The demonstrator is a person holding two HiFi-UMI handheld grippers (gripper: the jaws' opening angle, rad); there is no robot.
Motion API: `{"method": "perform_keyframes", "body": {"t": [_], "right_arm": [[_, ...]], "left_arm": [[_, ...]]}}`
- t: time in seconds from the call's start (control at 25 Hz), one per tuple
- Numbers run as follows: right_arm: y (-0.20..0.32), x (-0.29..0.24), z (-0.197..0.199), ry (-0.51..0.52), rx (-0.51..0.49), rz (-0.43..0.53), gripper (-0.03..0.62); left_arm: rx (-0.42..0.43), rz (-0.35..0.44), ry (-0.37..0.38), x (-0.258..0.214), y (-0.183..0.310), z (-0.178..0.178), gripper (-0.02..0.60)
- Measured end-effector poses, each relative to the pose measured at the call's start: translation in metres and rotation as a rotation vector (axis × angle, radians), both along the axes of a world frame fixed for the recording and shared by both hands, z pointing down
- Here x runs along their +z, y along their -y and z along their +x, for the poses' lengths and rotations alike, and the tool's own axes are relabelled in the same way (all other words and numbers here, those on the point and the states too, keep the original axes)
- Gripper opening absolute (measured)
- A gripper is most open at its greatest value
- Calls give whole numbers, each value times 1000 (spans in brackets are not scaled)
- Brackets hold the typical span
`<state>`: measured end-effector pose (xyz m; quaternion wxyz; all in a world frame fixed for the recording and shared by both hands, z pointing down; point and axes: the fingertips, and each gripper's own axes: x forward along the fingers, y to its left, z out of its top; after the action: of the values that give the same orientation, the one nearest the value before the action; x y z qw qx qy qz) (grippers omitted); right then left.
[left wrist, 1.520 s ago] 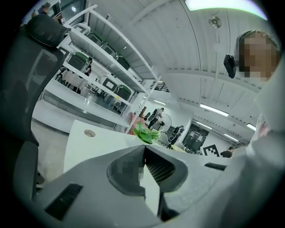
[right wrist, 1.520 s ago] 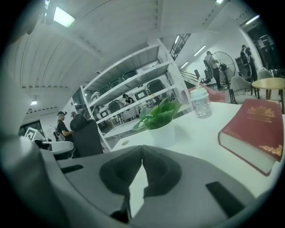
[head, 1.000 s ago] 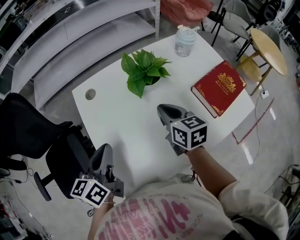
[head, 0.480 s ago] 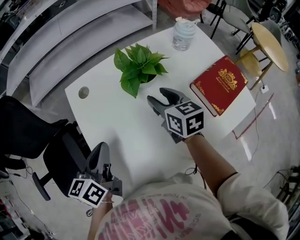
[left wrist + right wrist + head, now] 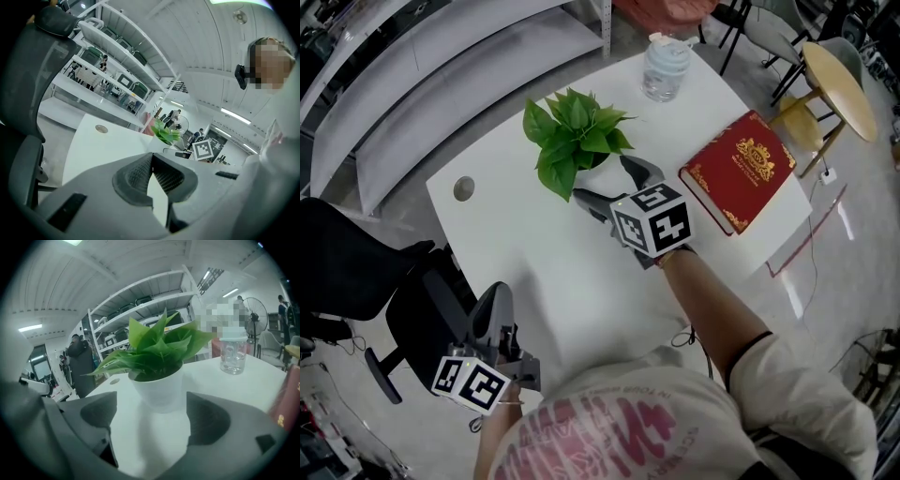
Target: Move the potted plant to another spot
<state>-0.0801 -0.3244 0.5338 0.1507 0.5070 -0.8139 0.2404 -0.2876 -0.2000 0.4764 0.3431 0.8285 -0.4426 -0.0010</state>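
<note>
White bench (image 5: 511,239), head view: the potted plant (image 5: 574,136) stands upright toward the far side, its long axis vertical and its leaves fanning out and up. The right tool (image 5: 602,178), whose jaws have just been opening wide, points at the pot and holds nothing. The left tool (image 5: 492,314) hangs off the near-left corner.

Left gripper view: jaws together, nothing held.

Right gripper view: the pot sits just ahead of the spread jaws, untouched. The step in hand looks like the approach; the next move calls for straddling the pot squarely before squeezing.

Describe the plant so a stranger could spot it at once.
Find the white table. Toward its far side, left of the bottle and the red book, stands the plant. It alone is green and leafy, in a white pot.
</note>
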Motion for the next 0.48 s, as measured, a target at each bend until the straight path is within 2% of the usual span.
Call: {"method": "perform_keyframes", "body": {"t": [0.28,0.48], "right_arm": [[25,-3,-5,-27,15,48,532],[42,-14,-8,-18,25,91,541]], "left_arm": [[-21,-11,-4,3,4,-7,3],[-33,-2,3,-2,5,-14,3]]}}
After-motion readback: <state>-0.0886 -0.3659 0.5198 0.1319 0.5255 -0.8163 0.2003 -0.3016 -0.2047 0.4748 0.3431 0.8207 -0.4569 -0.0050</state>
